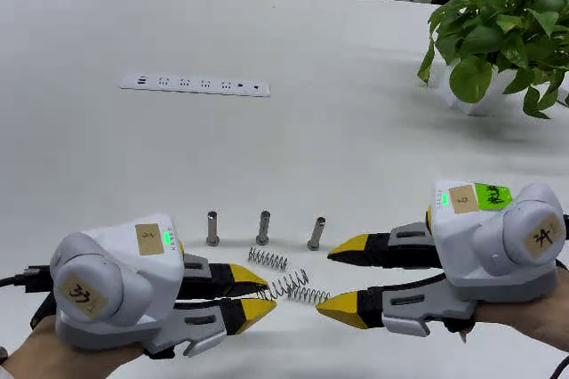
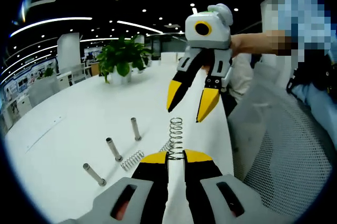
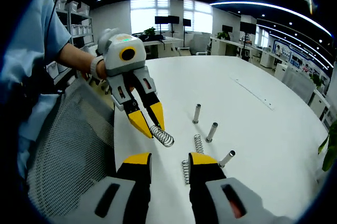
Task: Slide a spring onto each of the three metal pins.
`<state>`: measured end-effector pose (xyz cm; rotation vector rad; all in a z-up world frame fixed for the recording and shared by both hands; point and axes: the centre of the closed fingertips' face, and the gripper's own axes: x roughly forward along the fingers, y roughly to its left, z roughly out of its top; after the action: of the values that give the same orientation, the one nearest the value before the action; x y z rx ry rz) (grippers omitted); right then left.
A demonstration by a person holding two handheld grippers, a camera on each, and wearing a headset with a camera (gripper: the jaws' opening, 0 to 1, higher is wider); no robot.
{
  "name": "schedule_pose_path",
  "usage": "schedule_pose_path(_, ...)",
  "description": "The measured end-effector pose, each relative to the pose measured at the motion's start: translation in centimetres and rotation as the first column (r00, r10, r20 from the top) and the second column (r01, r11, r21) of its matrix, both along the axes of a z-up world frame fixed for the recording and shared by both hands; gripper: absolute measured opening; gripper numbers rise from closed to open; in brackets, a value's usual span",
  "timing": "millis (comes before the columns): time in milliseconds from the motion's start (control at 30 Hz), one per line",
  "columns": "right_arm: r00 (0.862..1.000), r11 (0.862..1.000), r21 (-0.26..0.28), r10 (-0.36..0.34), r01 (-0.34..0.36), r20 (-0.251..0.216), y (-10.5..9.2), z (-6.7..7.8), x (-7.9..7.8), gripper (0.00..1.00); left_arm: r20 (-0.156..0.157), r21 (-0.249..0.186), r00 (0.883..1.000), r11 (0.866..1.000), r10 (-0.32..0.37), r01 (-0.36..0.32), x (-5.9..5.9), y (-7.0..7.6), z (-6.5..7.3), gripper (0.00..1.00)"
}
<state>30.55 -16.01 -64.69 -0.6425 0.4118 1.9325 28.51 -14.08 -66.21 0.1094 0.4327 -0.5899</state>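
While left gripper (image 2: pixel 176 156) jaws pinch a thin silvery coil spring (image 2: pixel 176 131) by one end, right gripper (image 3: pixel 170 159) jaws are spread.

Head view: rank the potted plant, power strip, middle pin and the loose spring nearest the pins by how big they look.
1. potted plant, largest, though the frame edge crops it.
2. power strip.
3. The loose spring and middle pin look about alike, so I won't rank them.
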Motion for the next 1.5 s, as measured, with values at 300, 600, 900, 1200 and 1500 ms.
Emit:
schedule_pose_path(300,0.997,0.997,-0.017,0.069,-0.07,-0.033,0.2,0.0,-1.5,0.15,0.012,0.036,0.997,0.996,-0.08,0.08,-0.5,-0.4,-0.1,0.1)
schedule_pose_path(600,0.993,0.993,-0.04,0.11,-0.111,-0.033,0.2,-0.3,-2.3,0.15,0.01,0.08,0.991,0.988,-0.131,0.13,-1.1,-0.6,-0.7,0.1)
schedule_pose_path(900,0.991,0.99,-0.059,0.13,-0.132,-0.027,0.1,-0.6,-2.5,0.11,0.009,0.084,0.989,0.986,-0.148,0.147,-1.4,-0.7,-0.9,0.1)
schedule_pose_path(1200,0.989,0.987,-0.075,0.144,-0.146,-0.026,-0.1,-0.6,-2.6,0.12,0.007,0.085,0.988,0.984,-0.157,0.156,-1.4,-0.9,-0.9,0.1)
schedule_pose_path(1500,0.985,0.983,-0.077,0.17,-0.167,0.022,0.1,0.2,-3.0,0.11,-0.026,0.064,0.988,0.986,-0.154,0.155,-1.4,-1.2,-1.3,0.1)
